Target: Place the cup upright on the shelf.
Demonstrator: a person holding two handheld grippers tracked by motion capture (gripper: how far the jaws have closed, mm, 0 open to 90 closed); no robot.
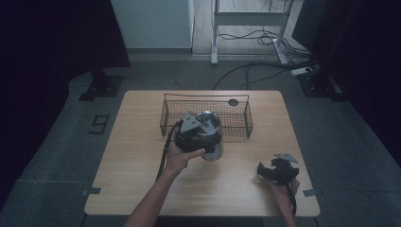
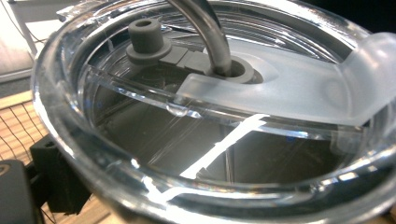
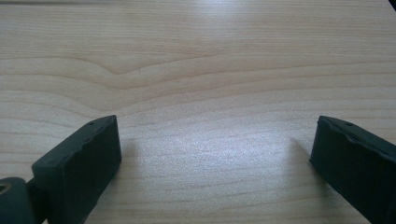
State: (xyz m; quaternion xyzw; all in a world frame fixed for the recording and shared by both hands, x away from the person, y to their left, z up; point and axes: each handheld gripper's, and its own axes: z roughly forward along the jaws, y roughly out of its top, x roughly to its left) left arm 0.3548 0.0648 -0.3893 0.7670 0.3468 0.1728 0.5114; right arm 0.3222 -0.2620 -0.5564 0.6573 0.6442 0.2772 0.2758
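Observation:
A steel tumbler (image 1: 213, 140) with a clear lid (image 2: 261, 88) and a bent metal straw (image 2: 205, 32) is held tilted over the table, just in front of the wire basket (image 1: 165, 118). My left gripper (image 1: 198, 134) is shut on the tumbler at its top. In the left gripper view one black finger (image 2: 56, 175) stands outside the rim at lower left; the other is hidden behind the lid. A grey stopper (image 2: 145, 37) stands up on the lid. My right gripper (image 1: 263, 170) (image 3: 212, 158) rests low over bare wood at the front right, open, nothing between its jaws.
The wire basket stands at the back middle of the wooden table (image 1: 137, 156), with a small dark round thing (image 1: 232, 102) at its far right corner. Beyond the table are a desk frame (image 1: 248, 19) and cables (image 1: 255, 71) on the floor.

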